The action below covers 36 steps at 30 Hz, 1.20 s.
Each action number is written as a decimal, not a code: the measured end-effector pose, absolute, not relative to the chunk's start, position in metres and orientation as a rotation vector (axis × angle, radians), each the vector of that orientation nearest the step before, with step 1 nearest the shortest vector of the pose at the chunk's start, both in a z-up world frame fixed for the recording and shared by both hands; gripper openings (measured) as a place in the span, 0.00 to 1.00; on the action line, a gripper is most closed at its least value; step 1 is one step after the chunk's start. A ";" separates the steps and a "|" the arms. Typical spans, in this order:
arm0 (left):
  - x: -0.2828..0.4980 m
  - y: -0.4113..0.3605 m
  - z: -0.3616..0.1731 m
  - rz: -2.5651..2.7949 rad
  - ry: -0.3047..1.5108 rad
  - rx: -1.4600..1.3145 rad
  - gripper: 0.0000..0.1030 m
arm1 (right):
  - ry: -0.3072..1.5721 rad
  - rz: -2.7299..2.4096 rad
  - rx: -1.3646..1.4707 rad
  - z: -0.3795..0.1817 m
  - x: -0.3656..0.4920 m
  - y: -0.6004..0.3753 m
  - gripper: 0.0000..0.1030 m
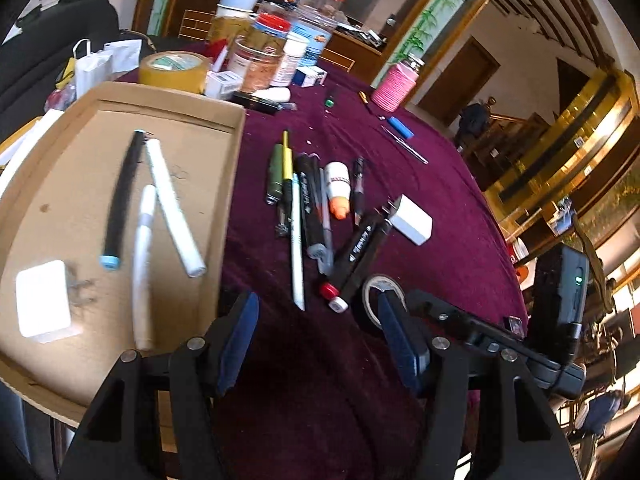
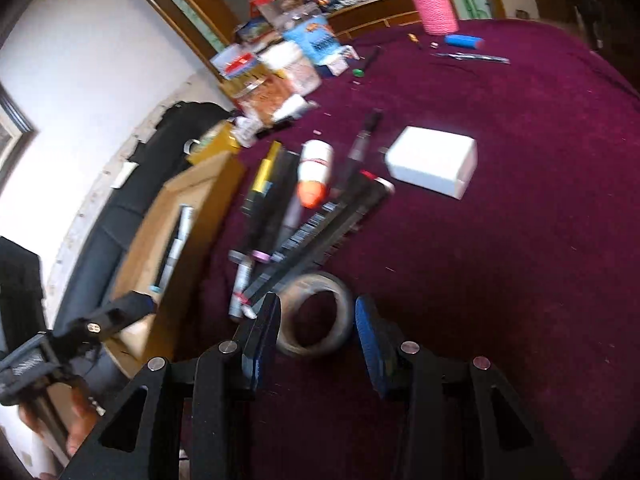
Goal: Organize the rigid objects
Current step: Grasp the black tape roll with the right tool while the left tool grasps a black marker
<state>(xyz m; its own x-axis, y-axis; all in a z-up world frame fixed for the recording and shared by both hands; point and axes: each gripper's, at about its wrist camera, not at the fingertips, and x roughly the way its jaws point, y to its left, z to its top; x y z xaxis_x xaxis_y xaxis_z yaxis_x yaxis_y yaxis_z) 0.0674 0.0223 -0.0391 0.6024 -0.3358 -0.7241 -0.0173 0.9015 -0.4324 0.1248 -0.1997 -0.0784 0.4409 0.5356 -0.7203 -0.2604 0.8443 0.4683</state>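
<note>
On the left, a cardboard tray [image 1: 224,184] holds four items; many pens [image 1: 304,200] wait on the surface [image 1: 440,240]; both sets of fingers gape, empty.

Black gripper [image 1: 316,322] frames, blue pads [image 1: 240,340], silver screws.

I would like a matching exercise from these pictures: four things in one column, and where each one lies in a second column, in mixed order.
Things
1. white block
2. pink cup
3. tape ring
4. orange-tipped bottle

Places
A. among the pens on the cloth
B. inside the cardboard tray
C. between the right gripper's jaws
D. at the table's far edge

Pairs: 1-B, 2-D, 3-C, 4-A
</note>
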 end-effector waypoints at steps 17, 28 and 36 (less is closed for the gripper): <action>0.081 -0.012 -0.042 -0.188 0.955 -0.363 0.60 | 0.980 0.426 0.087 -0.087 0.116 -0.181 0.07; 0.097 -0.034 -0.052 -0.192 0.993 -0.318 0.60 | 0.970 0.368 0.177 -0.083 0.128 -0.216 0.07; 0.108 -0.049 -0.056 -0.201 1.007 -0.277 0.60 | 0.977 0.313 0.319 -0.089 0.137 -0.238 0.07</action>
